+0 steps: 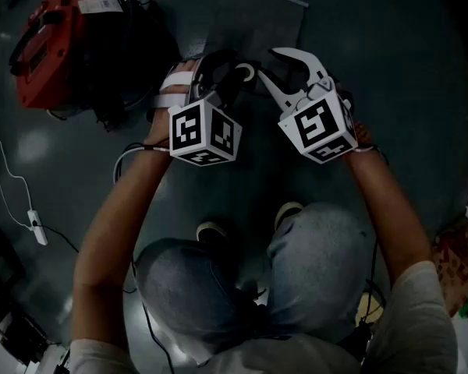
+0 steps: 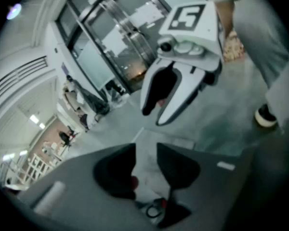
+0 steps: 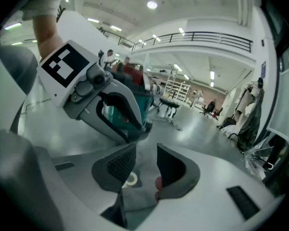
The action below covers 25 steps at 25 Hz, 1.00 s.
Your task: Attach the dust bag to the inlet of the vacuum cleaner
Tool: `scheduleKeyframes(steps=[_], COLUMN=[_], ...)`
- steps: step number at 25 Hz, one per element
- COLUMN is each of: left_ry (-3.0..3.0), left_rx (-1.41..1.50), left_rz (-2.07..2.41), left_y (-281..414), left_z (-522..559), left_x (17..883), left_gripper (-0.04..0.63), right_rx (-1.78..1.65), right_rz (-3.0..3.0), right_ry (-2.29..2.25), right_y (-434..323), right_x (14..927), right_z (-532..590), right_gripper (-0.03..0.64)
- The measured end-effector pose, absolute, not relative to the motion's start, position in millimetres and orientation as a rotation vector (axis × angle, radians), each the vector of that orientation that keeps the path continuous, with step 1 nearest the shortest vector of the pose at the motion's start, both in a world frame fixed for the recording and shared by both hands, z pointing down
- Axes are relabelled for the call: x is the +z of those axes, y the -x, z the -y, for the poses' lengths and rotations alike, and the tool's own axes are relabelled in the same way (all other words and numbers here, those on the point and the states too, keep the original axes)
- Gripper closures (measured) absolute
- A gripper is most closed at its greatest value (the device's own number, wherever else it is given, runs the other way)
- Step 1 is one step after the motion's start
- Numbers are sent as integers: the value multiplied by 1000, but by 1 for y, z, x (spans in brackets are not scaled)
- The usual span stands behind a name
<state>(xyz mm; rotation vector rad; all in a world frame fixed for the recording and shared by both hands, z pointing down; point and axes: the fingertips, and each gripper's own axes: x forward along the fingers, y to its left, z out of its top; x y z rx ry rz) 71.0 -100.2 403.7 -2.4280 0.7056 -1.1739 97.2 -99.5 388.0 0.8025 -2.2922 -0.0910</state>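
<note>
While both tools hung side by side above the floor, the grey dust bag [image 1: 257,22] lay flat just beyond and partly beneath their tips, well apart from the red vacuum cleaner [image 1: 51,49] off to the left. The left gripper [image 1: 235,72] had its jaws apart, with only the bag's pale surface showing through the gap. The right gripper [image 1: 285,70] also stood open and pinched nothing, with a small white ring [image 3: 130,179] visible below between its jaws.

The vacuum [image 1: 51,49] sits at the frame's upper left, the bag [image 1: 257,18] lies on the floor [image 1: 398,76] at top centre, and the left gripper [image 1: 232,72] and right gripper [image 1: 285,72] are side by side just below it, above the person's knees [image 1: 312,248].
</note>
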Motion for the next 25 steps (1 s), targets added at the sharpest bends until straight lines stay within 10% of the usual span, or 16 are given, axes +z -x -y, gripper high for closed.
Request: scheduleKeyframes(steps=[8,18,25], left_ry=[2114,2042,2037], left_rx=[-1580,-1699,-1694], left_rz=[-311,-142,-134], left_y=[-46,-44,-40], left_z=[113,112,105], left_x=[616,687,695], left_gripper=[439,407,528], right_rx=[-133,-184,-186], right_rz=[2083,1964,1953], right_ry=[-560,-478,-481], right_y=[-100,-92,-90], right_x=[582,661,672], right_z=[92,90,89], right_gripper=[469,451,451])
